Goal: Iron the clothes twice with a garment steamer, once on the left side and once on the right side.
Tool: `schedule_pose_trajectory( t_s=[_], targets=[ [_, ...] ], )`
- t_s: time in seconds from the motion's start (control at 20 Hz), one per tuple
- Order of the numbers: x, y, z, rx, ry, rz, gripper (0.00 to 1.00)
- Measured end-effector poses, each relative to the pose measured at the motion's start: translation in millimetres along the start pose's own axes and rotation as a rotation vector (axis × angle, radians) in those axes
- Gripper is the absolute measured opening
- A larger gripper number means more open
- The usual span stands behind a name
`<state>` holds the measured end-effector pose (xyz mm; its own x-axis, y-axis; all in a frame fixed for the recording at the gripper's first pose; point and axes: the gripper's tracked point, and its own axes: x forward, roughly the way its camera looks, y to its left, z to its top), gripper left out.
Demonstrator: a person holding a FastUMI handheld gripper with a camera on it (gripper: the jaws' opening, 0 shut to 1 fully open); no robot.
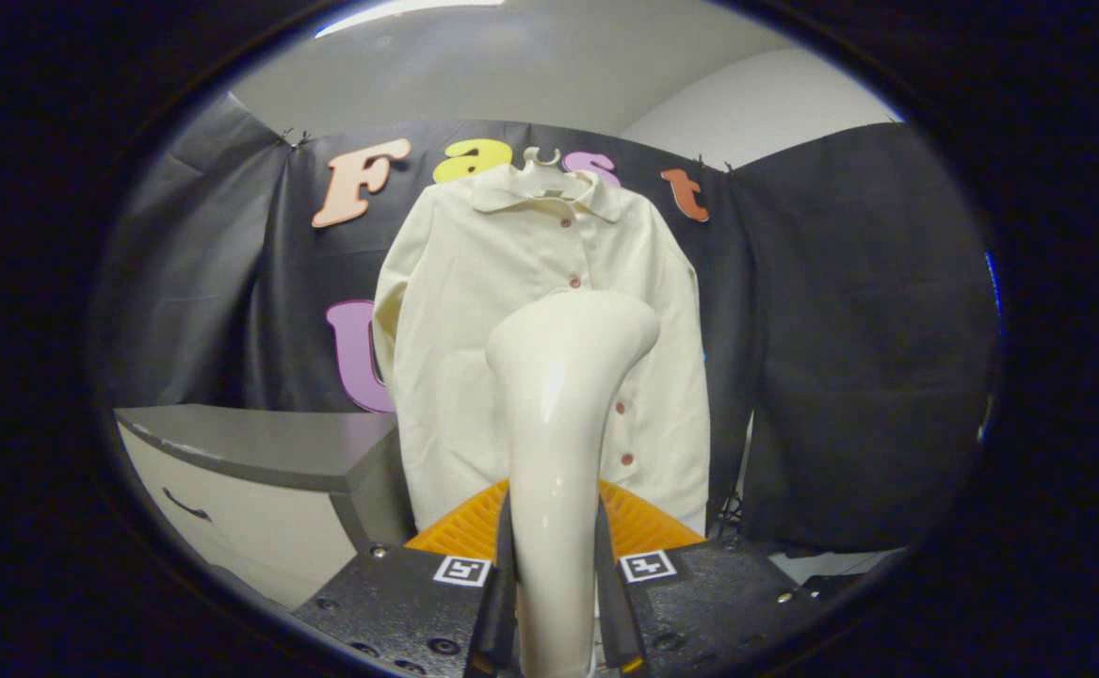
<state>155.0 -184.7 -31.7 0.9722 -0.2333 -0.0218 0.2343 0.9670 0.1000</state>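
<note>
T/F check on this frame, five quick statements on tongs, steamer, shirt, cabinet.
1. The tongs are shut on the steamer, one finger on each side of its handle. True.
2. The steamer head is pressed flat on the shirt's left sleeve. False: it is raised in front of the shirt's buttoned middle; whether it touches cannot be told.
3. The shirt hangs on a hanger against the black wall cloth. True.
4. The shirt lies folded on the cabinet. False: it hangs beside the grey-topped cabinet, beyond the tongs.
5. The shirt's front is open, unbuttoned. False: the button row looks closed.
</note>
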Motion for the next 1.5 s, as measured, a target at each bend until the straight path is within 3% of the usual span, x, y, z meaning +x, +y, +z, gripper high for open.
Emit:
schedule_pose_trajectory(
  t_s=[0.3,0.65,0.8,1.0,1.5],
  targets=[
    [45.5,-60.8,93.7,0.004,-0.019,-0.094,0.36],
    [152.0,-93.3,129.6,0.023,0.046,0.01,0.36],
    [182.1,-106.1,129.6,0.017,0.043,0.025,0.36],
    [205.4,-99.4,117.0,0.104,0.037,0.096,0.36],
    [200.2,-100.8,37.6,0.125,0.1,0.1,0.36]
  ],
)
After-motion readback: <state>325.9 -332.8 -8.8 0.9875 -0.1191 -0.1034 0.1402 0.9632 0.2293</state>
